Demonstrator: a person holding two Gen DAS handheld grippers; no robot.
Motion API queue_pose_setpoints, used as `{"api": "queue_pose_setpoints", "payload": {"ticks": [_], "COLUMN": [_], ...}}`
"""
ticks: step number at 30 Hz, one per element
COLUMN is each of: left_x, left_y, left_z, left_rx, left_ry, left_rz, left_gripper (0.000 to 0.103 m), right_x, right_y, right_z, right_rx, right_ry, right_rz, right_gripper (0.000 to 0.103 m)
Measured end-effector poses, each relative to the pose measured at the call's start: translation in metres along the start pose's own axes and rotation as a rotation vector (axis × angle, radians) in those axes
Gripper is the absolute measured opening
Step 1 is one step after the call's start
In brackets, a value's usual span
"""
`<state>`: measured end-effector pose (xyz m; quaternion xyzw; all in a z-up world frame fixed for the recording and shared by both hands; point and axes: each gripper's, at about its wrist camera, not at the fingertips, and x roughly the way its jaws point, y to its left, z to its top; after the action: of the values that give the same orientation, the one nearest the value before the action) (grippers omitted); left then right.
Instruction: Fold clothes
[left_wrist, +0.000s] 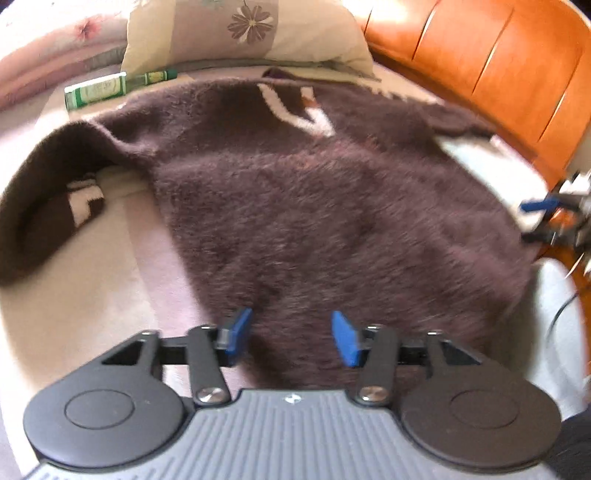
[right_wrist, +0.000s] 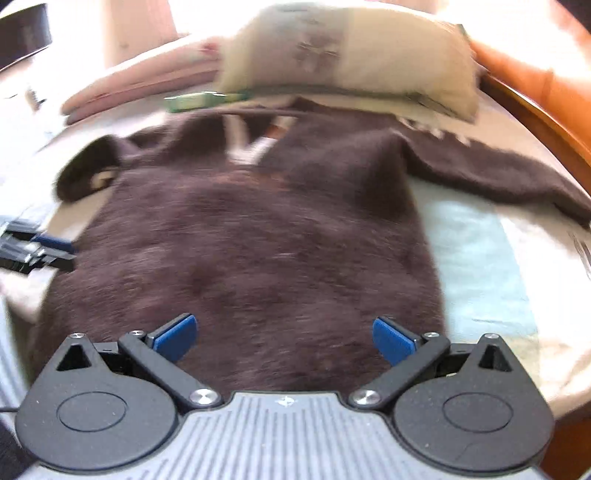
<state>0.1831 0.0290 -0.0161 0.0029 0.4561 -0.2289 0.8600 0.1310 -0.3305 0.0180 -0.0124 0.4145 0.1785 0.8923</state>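
Sweater (left_wrist: 303, 206) first: we see the fuzzy brown garment spread flat on the bed, its white-trimmed V-neck pointing toward the floral pillow (left_wrist: 251, 33). One sleeve curls beside the body with its white-striped cuff (left_wrist: 85, 203) turned under; the other sleeve (right_wrist: 498, 173) stretches out from the sweater toward the orange wooden bed frame (left_wrist: 498, 62).

Our left gripper (left_wrist: 291, 338) hangs over the sweater's hem with its blue pads apart and nothing between them. Our right gripper (right_wrist: 284, 338) hangs over the same hem, jaws spread very wide, also empty. Neither pad presses the knit.

From here we judge several risks. The pile is thick and slippery, so a shallow pinch may catch only fluff and slip off mid-fold. Grabbing one layer only would drag the front away from the back. The curled sleeve could bunch inside a fold. A green box (left_wrist: 96, 90) lies just beyond the sweater's shoulder, beside the pillow, and a wide sweep of fabric could knock it.
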Motion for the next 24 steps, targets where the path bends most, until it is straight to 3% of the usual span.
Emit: {"api": "queue_pose_setpoints", "payload": {"ticks": [3,7,9,13,18,19,20,24], "left_x": [-0.003,-0.006,-0.011,-0.001,0.020,0.024,0.028,0.018], "left_y": [-0.004,0.009,0.028,0.054,0.055,0.054,0.053,0.045], "left_z": [-0.001,-0.015,-0.031,-0.055,-0.050,-0.047,-0.044,-0.041], "left_rx": [-0.075,-0.237,-0.352,-0.537,-0.575,-0.569,-0.560,-0.507], "left_ry": [-0.010,-0.028,-0.032,0.021,0.011,0.011,0.013,0.014], "left_rz": [-0.074,0.014,0.000,-0.172,-0.260,-0.253,-0.244,-0.189], "left_gripper": [0.060,0.058,0.056,0.056,0.055,0.036,0.008,0.007], "right_x": [0.003,0.012,0.013,0.016,0.012,0.010,0.008,-0.001], "right_y": [0.022,0.039,0.042,0.039,0.034,0.033,0.033,0.026], "right_z": [0.000,0.002,0.001,-0.002,-0.003,-0.003,-0.003,-0.004], "right_rx": [-0.042,-0.042,-0.041,-0.006,0.042,0.044,0.046,0.055], "right_ry": [-0.009,-0.012,-0.019,-0.020,-0.041,-0.046,-0.051,-0.068], "right_rz": [0.038,0.071,0.082,0.103,0.117,0.112,0.107,0.074], "right_gripper": [0.103,0.103,0.103,0.103,0.103,0.103,0.103,0.103]}}
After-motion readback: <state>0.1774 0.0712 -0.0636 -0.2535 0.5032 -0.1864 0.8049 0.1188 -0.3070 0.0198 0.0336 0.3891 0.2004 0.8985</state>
